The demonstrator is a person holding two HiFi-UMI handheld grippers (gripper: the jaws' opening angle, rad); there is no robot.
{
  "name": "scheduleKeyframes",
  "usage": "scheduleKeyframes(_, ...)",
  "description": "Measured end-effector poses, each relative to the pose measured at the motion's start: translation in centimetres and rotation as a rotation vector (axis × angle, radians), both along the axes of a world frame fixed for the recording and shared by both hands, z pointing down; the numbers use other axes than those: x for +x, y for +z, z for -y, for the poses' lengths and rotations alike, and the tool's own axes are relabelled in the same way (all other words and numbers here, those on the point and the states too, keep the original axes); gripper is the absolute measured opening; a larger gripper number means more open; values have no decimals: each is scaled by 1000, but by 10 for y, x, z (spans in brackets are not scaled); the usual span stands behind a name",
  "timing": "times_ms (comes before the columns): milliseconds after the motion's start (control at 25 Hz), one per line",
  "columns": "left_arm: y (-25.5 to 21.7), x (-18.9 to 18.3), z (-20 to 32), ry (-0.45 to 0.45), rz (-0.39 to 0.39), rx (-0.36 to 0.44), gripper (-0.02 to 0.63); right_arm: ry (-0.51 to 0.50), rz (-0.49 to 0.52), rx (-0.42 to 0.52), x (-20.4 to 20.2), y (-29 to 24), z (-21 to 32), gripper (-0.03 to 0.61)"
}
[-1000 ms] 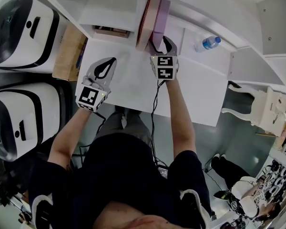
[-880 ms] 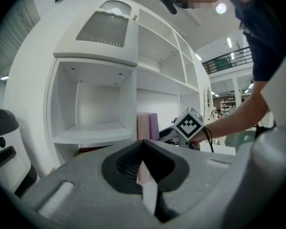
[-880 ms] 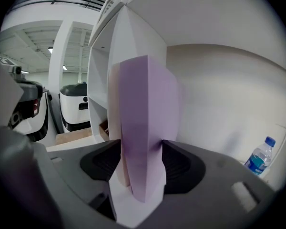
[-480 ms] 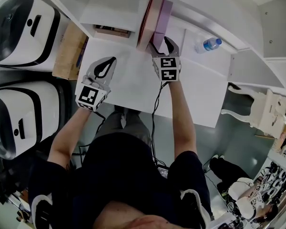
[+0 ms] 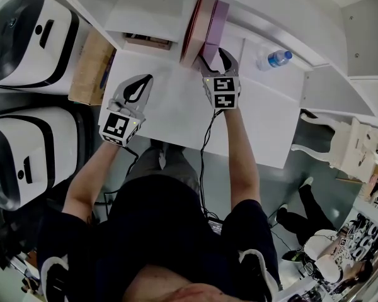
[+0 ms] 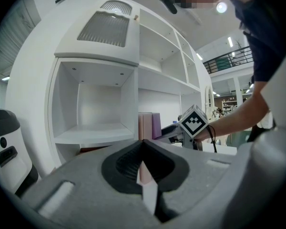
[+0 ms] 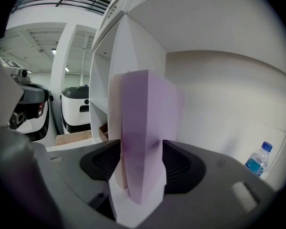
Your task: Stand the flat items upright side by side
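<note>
Two flat books stand upright side by side against the shelf divider at the back of the white desk (image 5: 258,124): a pink one (image 5: 198,22) on the left and a purple one (image 5: 215,19) on the right. My right gripper (image 5: 213,54) straddles the purple book's near edge. Its jaws have just been opening, and the purple book (image 7: 145,113) stands between the fingers with the pink book (image 7: 116,123) beside it. My left gripper (image 5: 145,82) hovers over the desk to the left, shut and empty (image 6: 143,144).
A water bottle (image 5: 274,58) lies in the alcove to the right of the books. A cardboard box (image 5: 91,68) and two white machines (image 5: 25,39) sit to the left of the desk. A low shelf compartment (image 5: 148,41) holds a brown item. A white chair (image 5: 331,140) stands at the right.
The right gripper's fingers have spread slightly wider around the purple book. The books and the left gripper have stayed where they were.
</note>
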State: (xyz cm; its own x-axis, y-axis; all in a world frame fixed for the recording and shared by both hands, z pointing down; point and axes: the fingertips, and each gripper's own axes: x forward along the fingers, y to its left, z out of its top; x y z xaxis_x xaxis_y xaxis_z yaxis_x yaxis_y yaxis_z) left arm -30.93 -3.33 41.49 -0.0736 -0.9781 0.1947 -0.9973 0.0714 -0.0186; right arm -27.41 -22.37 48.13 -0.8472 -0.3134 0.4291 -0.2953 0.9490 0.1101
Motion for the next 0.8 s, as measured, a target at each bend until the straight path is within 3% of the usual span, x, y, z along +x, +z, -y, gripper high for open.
scheduleKeyframes(800,-1,3,1,2,1,3,2,-18,32,19,23,-18,-7,287)
